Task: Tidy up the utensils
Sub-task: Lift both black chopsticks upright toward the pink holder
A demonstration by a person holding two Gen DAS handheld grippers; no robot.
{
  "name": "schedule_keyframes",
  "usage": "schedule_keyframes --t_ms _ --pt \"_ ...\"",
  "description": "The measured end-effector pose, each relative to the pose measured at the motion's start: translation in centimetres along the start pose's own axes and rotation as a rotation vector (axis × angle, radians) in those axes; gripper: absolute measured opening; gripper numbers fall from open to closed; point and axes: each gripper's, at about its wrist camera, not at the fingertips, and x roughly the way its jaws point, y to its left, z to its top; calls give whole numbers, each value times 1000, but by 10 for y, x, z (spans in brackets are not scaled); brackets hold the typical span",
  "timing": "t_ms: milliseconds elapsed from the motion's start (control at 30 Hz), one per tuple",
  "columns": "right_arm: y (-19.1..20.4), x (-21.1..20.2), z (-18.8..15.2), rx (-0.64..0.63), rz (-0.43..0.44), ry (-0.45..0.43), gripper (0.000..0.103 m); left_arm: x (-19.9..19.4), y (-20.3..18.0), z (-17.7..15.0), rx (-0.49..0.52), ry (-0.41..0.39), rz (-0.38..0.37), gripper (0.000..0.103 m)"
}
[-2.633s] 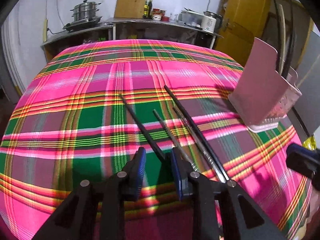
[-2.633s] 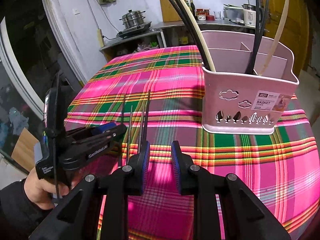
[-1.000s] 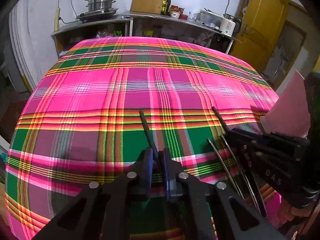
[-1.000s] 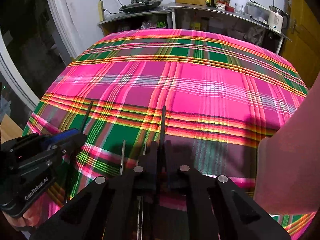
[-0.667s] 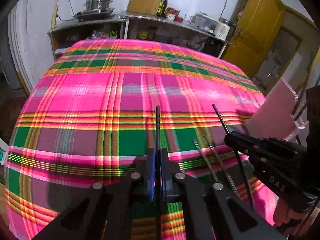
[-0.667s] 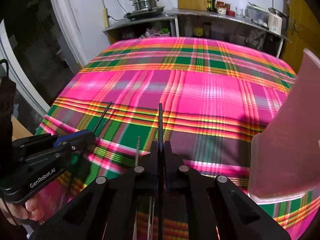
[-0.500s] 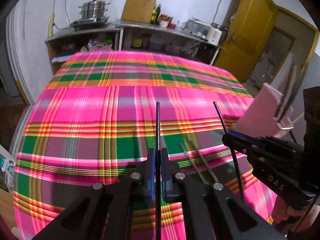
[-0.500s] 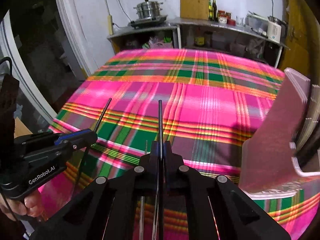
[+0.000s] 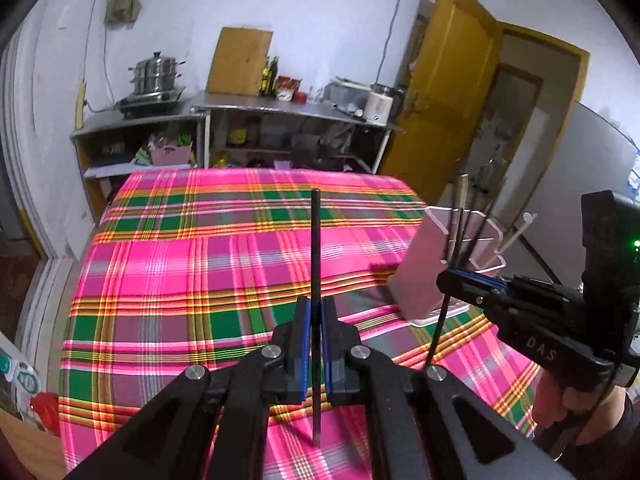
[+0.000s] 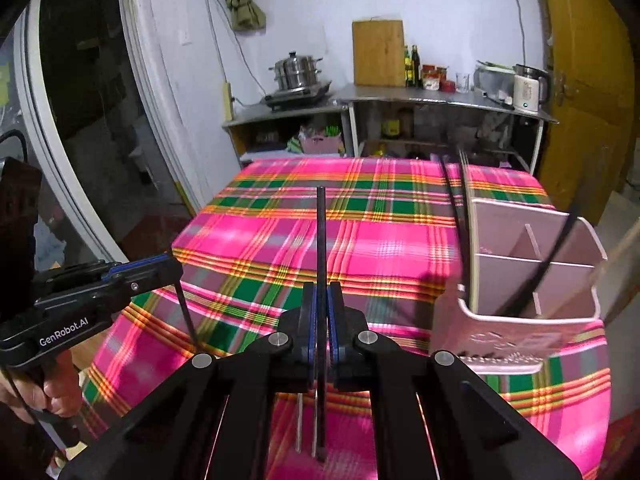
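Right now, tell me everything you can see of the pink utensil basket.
The pink utensil basket is a glossy plastic box with thin inner dividers forming compartments and small cut-out shapes low on its front wall. It stands upright on the plaid tablecloth, towards the right edge. Several dark chopsticks and a pale one lean out of its compartments. Neither gripper touches it.
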Motion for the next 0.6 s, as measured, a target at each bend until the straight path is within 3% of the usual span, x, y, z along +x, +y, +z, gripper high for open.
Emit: schedule_keyframes --t_ms 600 --pt "-20 -71 -6 55 -39 -105 5 -31 -60 19 72 -44 -92 5"
